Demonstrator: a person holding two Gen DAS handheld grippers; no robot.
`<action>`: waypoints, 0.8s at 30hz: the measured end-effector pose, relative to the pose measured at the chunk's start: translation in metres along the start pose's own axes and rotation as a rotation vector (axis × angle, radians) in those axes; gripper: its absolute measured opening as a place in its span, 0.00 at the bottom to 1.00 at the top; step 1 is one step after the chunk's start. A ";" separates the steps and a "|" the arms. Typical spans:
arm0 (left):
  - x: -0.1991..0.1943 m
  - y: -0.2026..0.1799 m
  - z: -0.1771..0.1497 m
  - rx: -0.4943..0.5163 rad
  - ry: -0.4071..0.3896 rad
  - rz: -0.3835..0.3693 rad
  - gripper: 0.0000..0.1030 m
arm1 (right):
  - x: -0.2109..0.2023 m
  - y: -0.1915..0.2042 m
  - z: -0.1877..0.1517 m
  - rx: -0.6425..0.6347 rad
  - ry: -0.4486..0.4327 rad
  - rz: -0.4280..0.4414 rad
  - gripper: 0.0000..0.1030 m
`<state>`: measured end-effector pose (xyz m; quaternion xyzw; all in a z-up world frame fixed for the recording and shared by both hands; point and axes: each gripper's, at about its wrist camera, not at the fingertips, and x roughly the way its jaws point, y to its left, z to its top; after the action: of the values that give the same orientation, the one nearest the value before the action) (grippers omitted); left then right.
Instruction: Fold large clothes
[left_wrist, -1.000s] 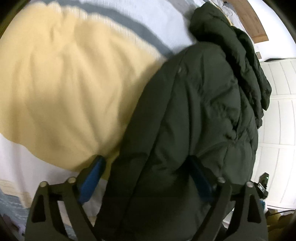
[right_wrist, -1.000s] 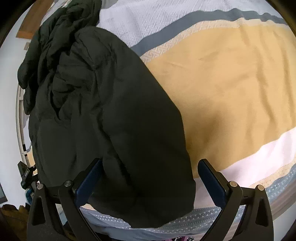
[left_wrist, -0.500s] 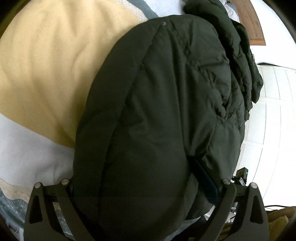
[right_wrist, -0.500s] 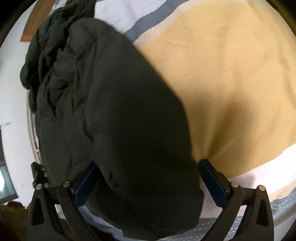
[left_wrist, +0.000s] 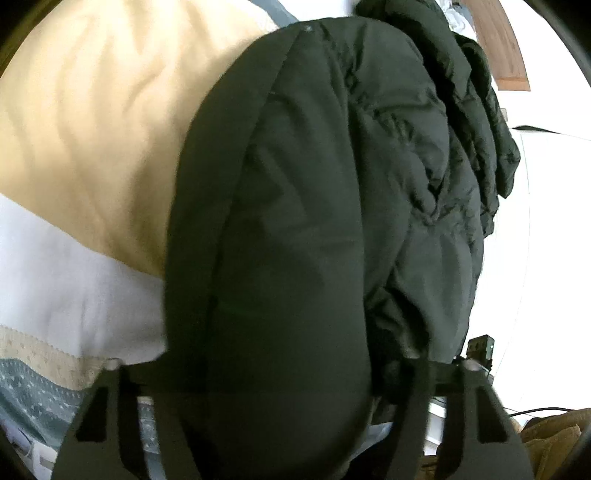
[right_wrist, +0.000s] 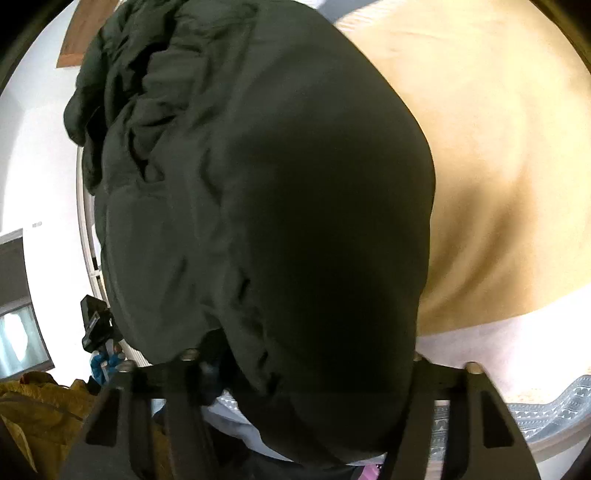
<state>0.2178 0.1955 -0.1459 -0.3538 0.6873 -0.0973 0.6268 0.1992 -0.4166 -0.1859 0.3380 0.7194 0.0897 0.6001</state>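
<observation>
A dark green puffer jacket (left_wrist: 314, 221) lies on the bed and fills the middle of both views; it also shows in the right wrist view (right_wrist: 277, 203). My left gripper (left_wrist: 280, 376) is pushed low against the jacket's near end, its jaws spread wide with the padded fabric bulging between them and hiding the fingertips. My right gripper (right_wrist: 303, 369) stands the same way, jaws wide, the jacket's hem swelling between them. Neither gripper pinches the cloth.
The bedspread has a yellow band (left_wrist: 92, 129), a white band (left_wrist: 66, 280) and a grey patterned border (left_wrist: 33, 391). A mustard garment (right_wrist: 33, 417) lies off the bed's side. A wooden headboard (left_wrist: 506, 48) and white wall stand beyond.
Both grippers have moved forward and down onto the jacket's near end. The jacket now covers the blue finger pads that showed a second ago.
</observation>
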 end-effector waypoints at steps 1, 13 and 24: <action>-0.004 0.002 0.001 -0.004 -0.003 -0.008 0.42 | 0.002 0.004 -0.001 -0.004 0.001 0.000 0.40; -0.030 -0.053 0.006 0.023 -0.084 -0.118 0.14 | -0.025 0.069 0.011 -0.129 -0.047 0.007 0.14; -0.109 -0.115 0.058 0.102 -0.280 -0.245 0.13 | -0.120 0.112 0.046 -0.191 -0.326 -0.008 0.13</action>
<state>0.3097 0.1956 -0.0048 -0.4126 0.5393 -0.1575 0.7170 0.2900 -0.4163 -0.0417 0.2865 0.6022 0.0993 0.7385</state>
